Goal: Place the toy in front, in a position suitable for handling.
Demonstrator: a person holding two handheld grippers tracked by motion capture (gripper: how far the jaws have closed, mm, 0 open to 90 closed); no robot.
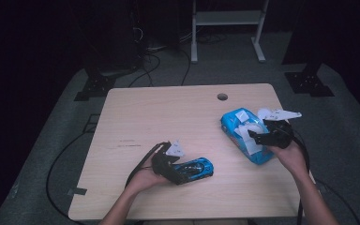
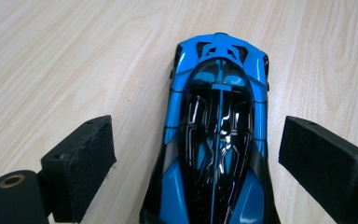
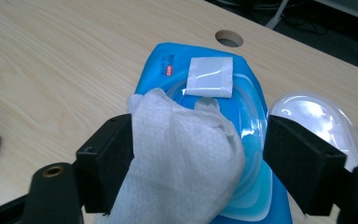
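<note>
We see the left gripper [image 2: 196,154] spread wide, its pads clear of the toy car [image 2: 216,135] lying between them on the table [image 1: 168,112]. Right of the car sits the wipes pack [image 3: 205,93], lid open. There the right gripper [image 3: 198,161] stands around a white wipe [image 3: 182,154]; whether it pinches, we cannot tell.

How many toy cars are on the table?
1. The toy car lies near the table's front edge, between the open jaws of the left gripper. Nothing suggests another is hidden.
</note>
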